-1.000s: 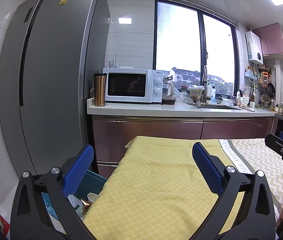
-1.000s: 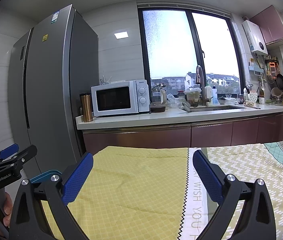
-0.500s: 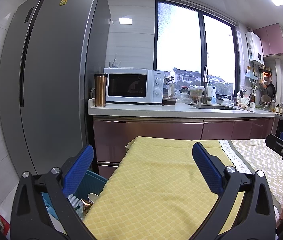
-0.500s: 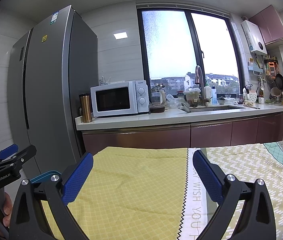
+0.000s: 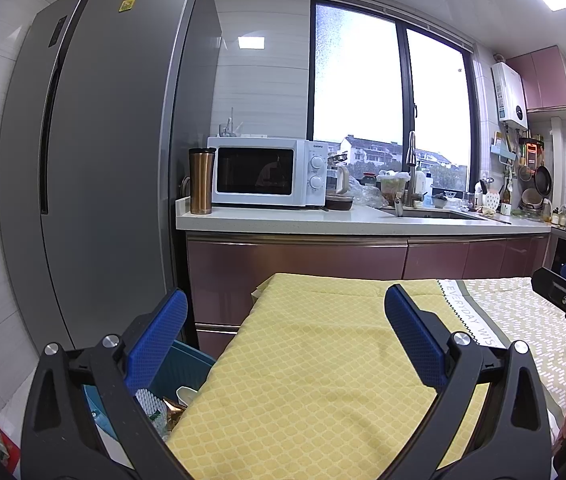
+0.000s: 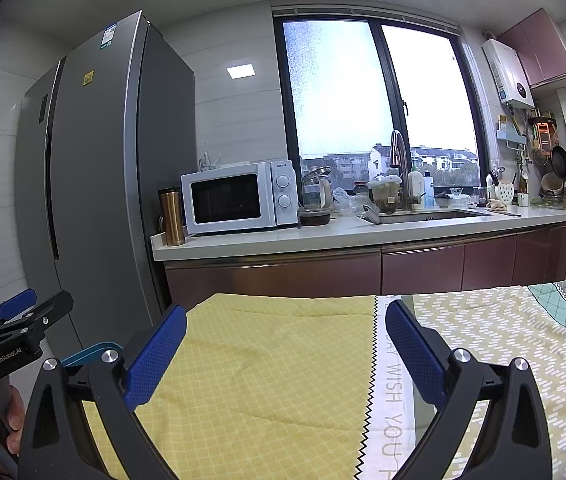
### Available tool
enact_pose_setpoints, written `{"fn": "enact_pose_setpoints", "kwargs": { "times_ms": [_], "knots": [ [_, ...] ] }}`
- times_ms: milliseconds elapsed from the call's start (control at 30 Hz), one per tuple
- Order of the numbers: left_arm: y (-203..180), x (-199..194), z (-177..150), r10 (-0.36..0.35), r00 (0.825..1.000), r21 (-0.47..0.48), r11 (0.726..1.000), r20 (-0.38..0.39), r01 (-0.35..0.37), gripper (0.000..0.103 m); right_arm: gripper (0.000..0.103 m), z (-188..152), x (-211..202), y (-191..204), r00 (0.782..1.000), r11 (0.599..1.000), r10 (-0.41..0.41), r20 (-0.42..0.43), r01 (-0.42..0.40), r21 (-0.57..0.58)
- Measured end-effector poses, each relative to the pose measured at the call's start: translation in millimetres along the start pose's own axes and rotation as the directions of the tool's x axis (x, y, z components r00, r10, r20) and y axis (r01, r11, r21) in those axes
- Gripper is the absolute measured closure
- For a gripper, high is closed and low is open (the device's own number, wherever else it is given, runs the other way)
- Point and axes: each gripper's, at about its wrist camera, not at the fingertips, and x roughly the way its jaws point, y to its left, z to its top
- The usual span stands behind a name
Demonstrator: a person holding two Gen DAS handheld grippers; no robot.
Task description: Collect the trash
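My left gripper (image 5: 285,308) is open over the yellow tablecloth (image 5: 303,380), nothing between its blue pads. A teal bin (image 5: 181,368) stands below the table's left edge, partly behind my left finger; wrappers and a white cup (image 5: 185,394) lie in it. My right gripper (image 6: 285,326) is open too, above the same tablecloth (image 6: 267,376), and holds nothing. The bin's teal rim (image 6: 91,354) shows to its left. Each view catches the other gripper at its side edge, held by a hand. No loose trash shows on the table.
A grey fridge (image 5: 99,160) stands left of the table. Behind it runs a counter (image 5: 363,224) with a white microwave (image 5: 267,176), a copper tumbler (image 5: 201,180), a sink and clutter. A patterned cloth (image 6: 503,332) covers the table's right part.
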Motion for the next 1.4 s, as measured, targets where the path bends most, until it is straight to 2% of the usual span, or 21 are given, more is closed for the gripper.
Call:
{"fn": "enact_pose_setpoints", "kwargs": {
  "times_ms": [1400],
  "knots": [
    [-0.7,7.4,-2.0,0.006,1.0,0.006,1.0,-0.013,-0.006,0.006,0.007,-2.4,3.9,-0.4,1.0,1.0,-0.003,-0.011,0.003,0.014]
  ]
}}
